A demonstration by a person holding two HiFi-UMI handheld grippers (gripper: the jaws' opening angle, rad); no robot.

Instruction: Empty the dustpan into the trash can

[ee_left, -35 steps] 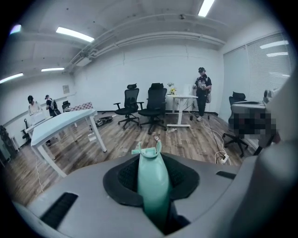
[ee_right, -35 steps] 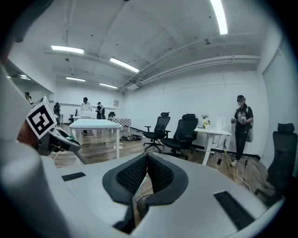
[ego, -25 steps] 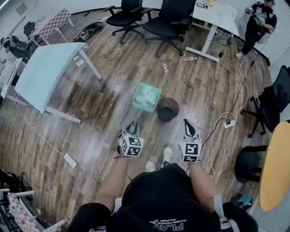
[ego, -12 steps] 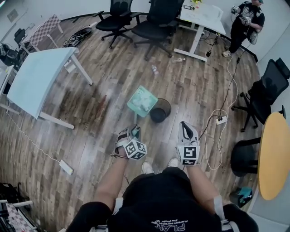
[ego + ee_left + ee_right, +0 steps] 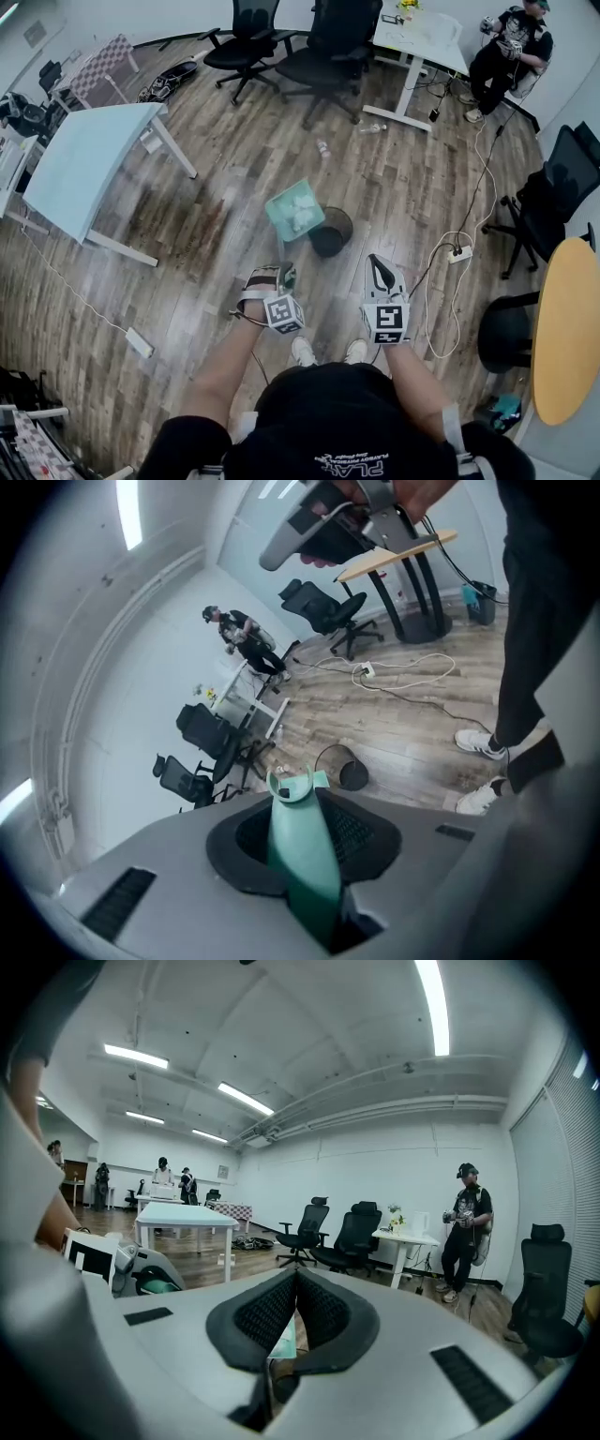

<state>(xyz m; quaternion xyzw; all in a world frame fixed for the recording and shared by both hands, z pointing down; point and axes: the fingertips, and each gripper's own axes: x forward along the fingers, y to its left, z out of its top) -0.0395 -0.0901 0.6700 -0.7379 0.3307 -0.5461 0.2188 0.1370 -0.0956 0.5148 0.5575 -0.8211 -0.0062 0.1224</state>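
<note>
Head view: left gripper (image 5: 279,275) clamps dustpan (image 5: 298,208), right gripper (image 5: 379,268) closed empty; dustpan sits 11 o'clock off trash can (image 5: 350,225), so tipping likely misses.

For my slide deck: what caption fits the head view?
Left gripper holds a green dustpan of white scraps by its handle beside the black trash can.

One dustpan (image 5: 294,208), one trash can (image 5: 324,246), two hand-held grippers (image 5: 280,274) (image 5: 376,262), one round yellow table (image 5: 567,328).
</note>
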